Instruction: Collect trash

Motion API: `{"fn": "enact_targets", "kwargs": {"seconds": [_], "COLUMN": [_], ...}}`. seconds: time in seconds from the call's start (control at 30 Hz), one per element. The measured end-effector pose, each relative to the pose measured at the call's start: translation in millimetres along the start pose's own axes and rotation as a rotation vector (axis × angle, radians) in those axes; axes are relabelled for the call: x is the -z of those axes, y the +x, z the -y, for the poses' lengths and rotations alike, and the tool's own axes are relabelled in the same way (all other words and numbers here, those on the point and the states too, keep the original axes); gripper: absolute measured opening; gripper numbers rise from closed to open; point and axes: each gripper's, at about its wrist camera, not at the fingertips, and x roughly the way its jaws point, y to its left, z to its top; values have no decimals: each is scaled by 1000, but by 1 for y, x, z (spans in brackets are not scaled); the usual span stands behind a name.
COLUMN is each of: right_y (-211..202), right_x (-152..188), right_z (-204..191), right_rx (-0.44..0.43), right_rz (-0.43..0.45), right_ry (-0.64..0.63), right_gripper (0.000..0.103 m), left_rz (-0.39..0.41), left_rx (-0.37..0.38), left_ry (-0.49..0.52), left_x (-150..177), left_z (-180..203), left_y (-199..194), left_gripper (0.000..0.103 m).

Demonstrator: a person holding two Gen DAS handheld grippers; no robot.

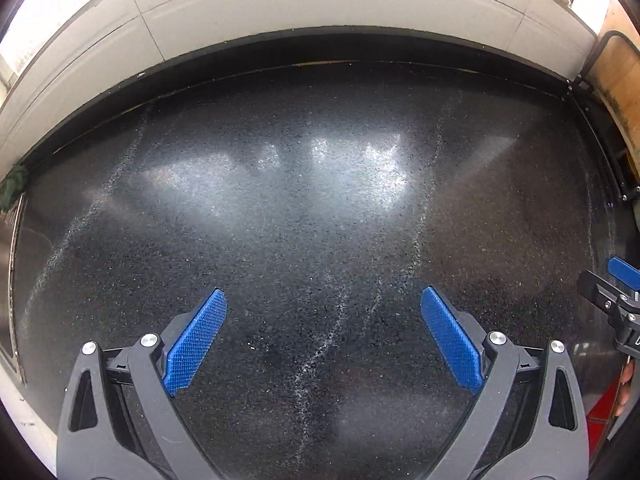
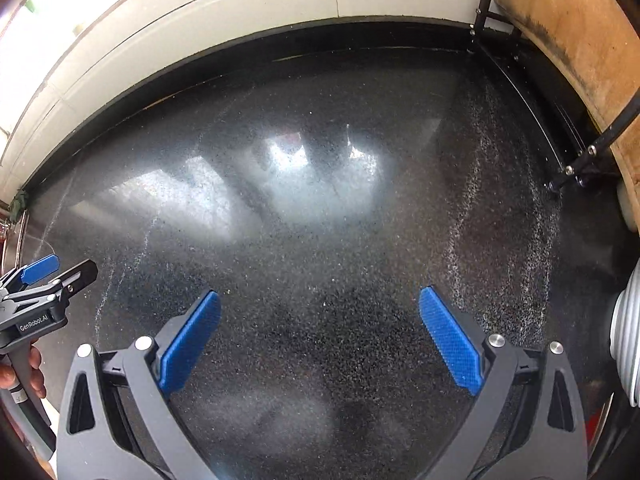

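No trash shows in either view. My left gripper (image 1: 324, 300) hangs open over a glossy black speckled countertop (image 1: 300, 208), nothing between its blue pads. My right gripper (image 2: 320, 300) is open too, empty, above the same countertop (image 2: 320, 240). Each gripper appears in the other's view: the right gripper (image 1: 616, 280) at the right edge of the left wrist view, the left gripper (image 2: 44, 276) at the left edge of the right wrist view, with a hand (image 2: 16, 368) on its handle.
A white tiled wall (image 1: 320, 4) runs along the back. A black metal rack frame (image 2: 580, 156) and a wooden board (image 2: 568, 32) stand at the right. A green cloth (image 1: 12, 188) sits at the far left by a sink rim (image 1: 14, 280). A ribbed metal object (image 2: 626, 328) lies at the right.
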Motion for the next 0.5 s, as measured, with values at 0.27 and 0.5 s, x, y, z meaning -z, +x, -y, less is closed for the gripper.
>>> {"fn": "enact_targets", "kwargs": {"seconds": [0.27,0.5], "right_y": [1,-1], "right_x": [10,19], "right_z": [2,3], "right_rx": [-18,-36], "right_rz": [-8,-6], "right_ry": [15,57], "right_gripper": [96,96], "left_rz": [-14,-39], "left_rx": [-12,-7], "left_ry": [10,32], "left_x": [10,24], "left_z": [6,2], "left_y": [-3,-9], "left_gripper": [95,95]}}
